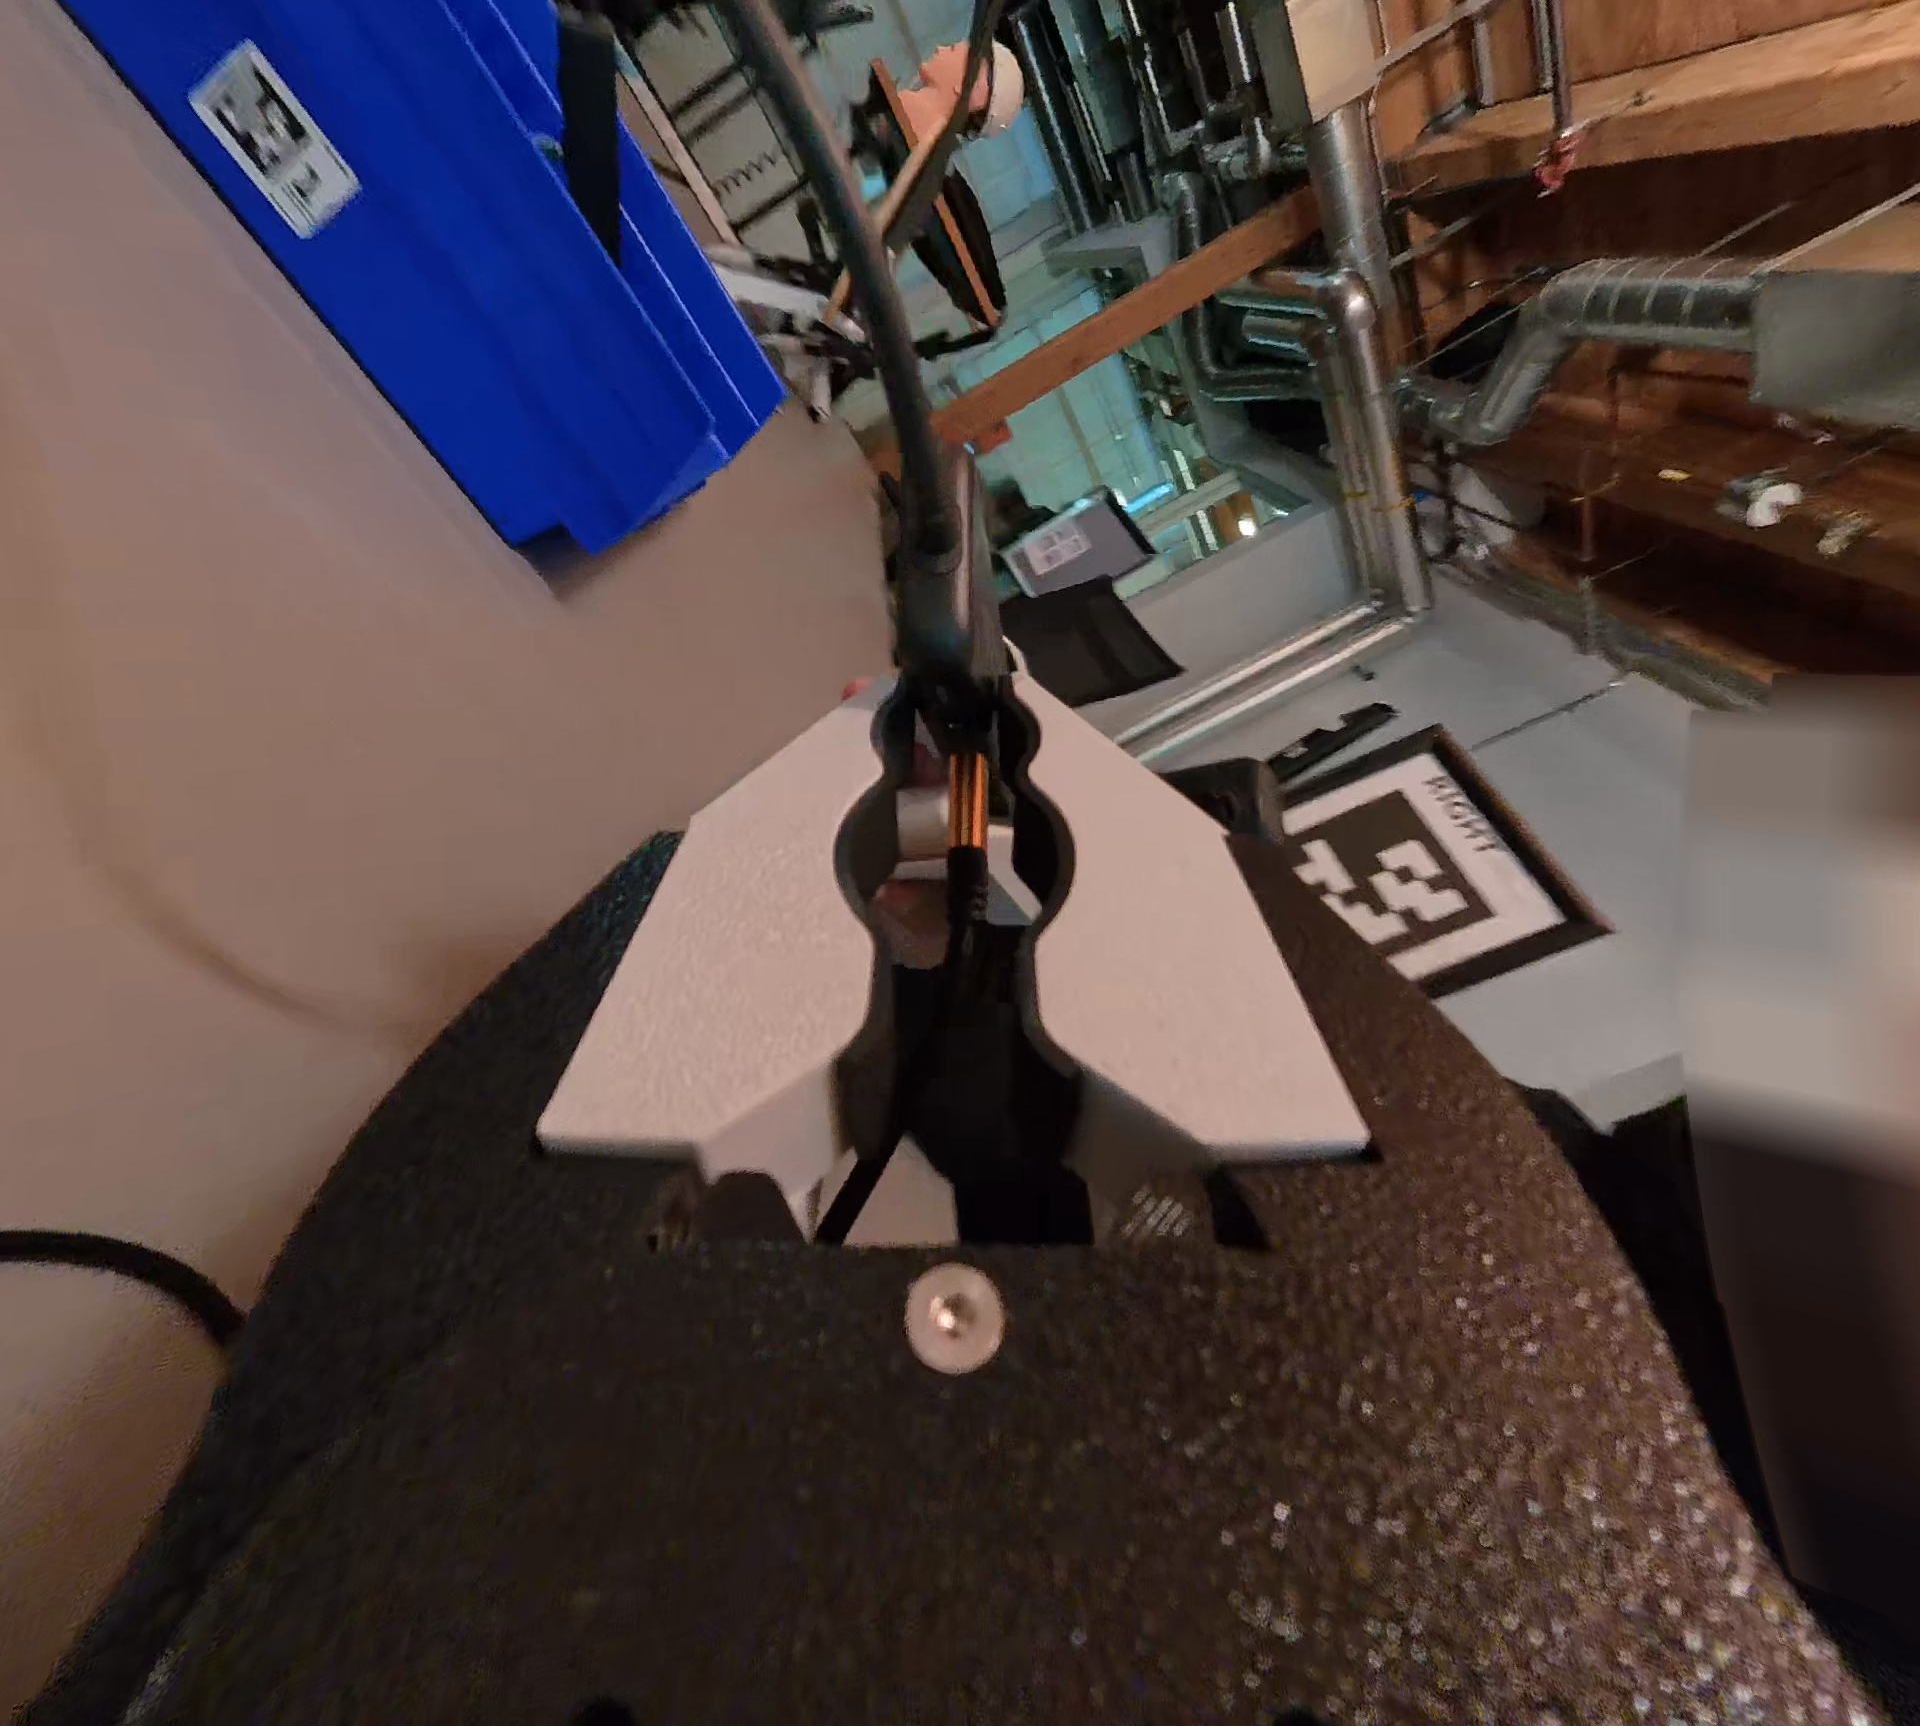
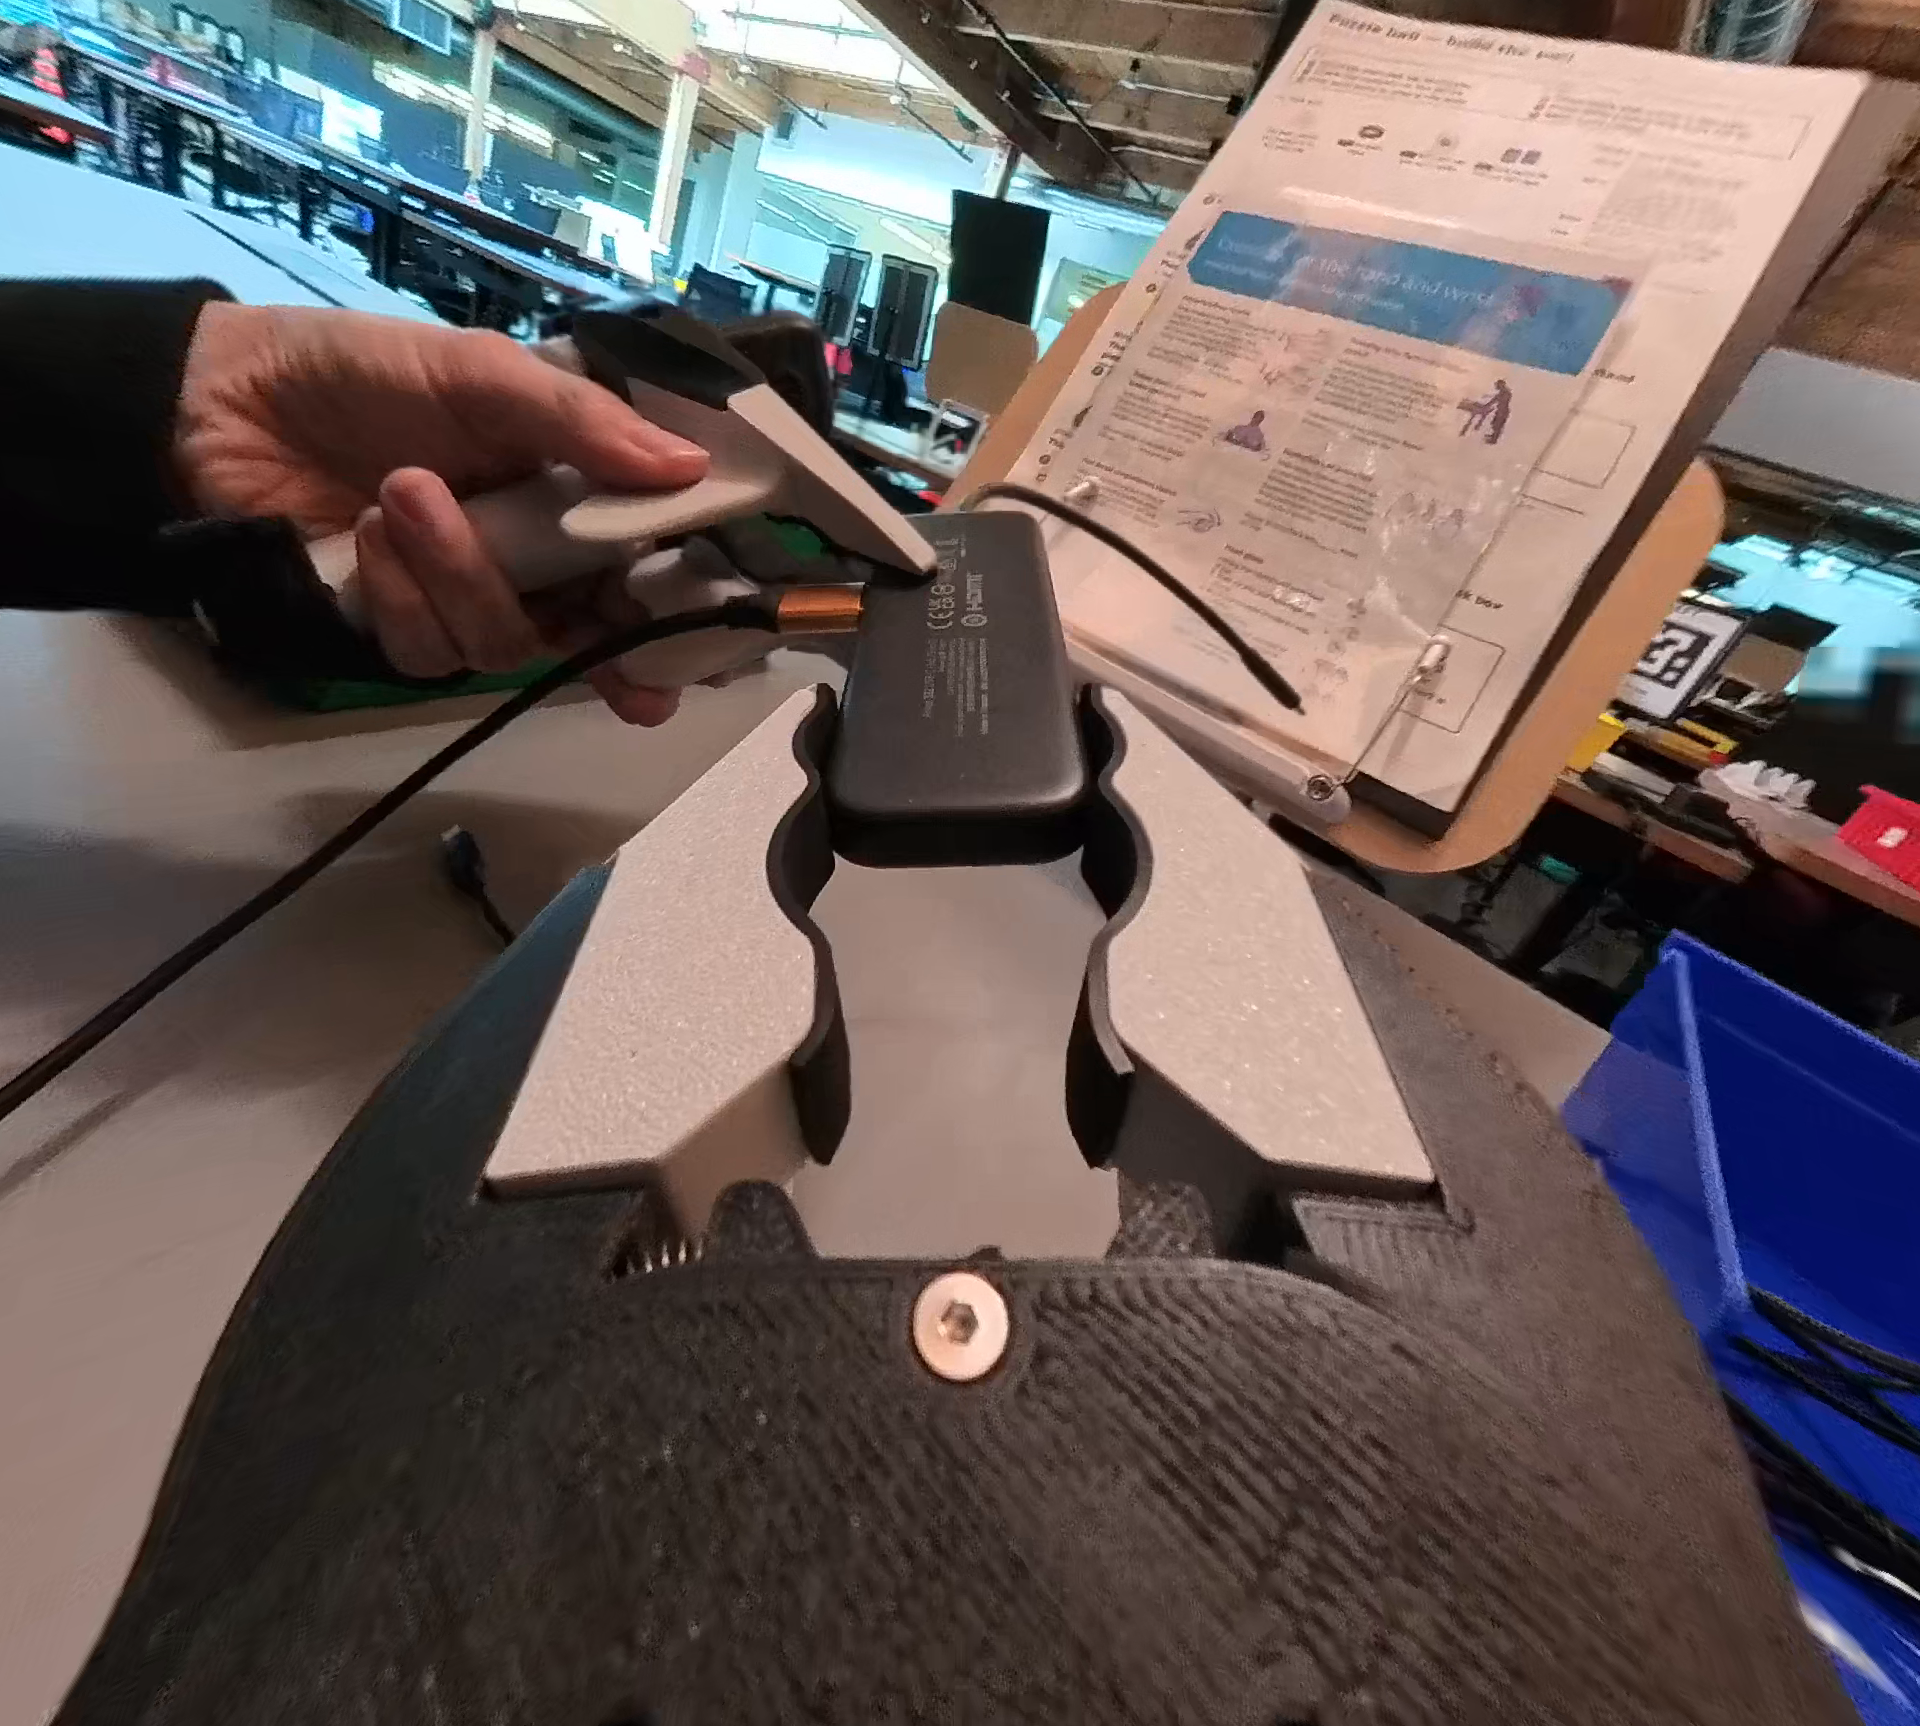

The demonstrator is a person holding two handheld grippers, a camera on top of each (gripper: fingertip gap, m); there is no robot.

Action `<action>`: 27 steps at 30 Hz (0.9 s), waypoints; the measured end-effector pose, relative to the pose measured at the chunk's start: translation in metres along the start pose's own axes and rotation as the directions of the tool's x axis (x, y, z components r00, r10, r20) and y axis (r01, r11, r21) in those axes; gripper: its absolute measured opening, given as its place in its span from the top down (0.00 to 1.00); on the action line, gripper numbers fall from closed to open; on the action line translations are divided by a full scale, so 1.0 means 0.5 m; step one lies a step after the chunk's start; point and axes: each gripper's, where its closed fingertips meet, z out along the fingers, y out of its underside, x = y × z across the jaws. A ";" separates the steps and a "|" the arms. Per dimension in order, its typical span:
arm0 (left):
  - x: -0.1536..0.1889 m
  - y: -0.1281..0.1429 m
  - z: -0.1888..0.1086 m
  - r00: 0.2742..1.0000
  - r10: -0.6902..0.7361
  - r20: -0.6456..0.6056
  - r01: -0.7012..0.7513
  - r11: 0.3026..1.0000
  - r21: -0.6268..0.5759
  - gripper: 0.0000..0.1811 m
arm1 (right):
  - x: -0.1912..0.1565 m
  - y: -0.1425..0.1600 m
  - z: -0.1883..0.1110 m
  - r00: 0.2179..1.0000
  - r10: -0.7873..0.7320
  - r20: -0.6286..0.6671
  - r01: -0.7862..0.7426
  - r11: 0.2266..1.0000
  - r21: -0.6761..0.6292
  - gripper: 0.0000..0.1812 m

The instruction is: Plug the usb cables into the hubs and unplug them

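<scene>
The right gripper clamps the hub above the table. The left gripper pinches the plug, seated at the hub's side port. Step: insertion or removal; next needs a straight axial motion.

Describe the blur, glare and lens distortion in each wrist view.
Left wrist view: tilted hard, wide-angle bending of the blue bin; the tabletop is soft and featureless, the USB plug in the left gripper slightly smeared. Right wrist view: sharper overall, the hub in the right gripper crisp; glare washes the plastic-covered instruction sheet; the bin at the lower right edge is blurred.
</scene>
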 end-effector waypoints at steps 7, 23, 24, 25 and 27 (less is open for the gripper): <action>-0.002 -0.027 -0.023 0.997 0.070 0.037 -0.072 0.996 0.049 0.79 | 0.012 -0.014 -0.006 0.999 -0.008 -0.036 0.009 1.000 0.022 0.75; -0.239 0.016 -0.205 0.331 0.536 0.777 -0.135 0.841 -0.523 0.73 | 0.092 -0.011 -0.038 0.993 0.048 -0.106 -0.045 0.999 0.029 0.75; -0.262 0.028 -0.209 0.321 0.531 0.784 -0.095 0.842 -0.531 0.73 | 0.091 -0.009 -0.037 0.993 0.034 -0.111 -0.032 0.999 0.021 0.75; -0.283 0.040 -0.211 0.320 0.523 0.790 -0.059 0.843 -0.534 0.72 | 0.090 -0.008 -0.036 0.993 0.030 -0.114 -0.028 0.999 0.016 0.75; -0.312 0.048 -0.211 0.289 0.511 0.809 -0.030 0.850 -0.526 0.71 | 0.089 -0.004 -0.034 0.993 0.036 -0.108 -0.035 0.999 0.009 0.75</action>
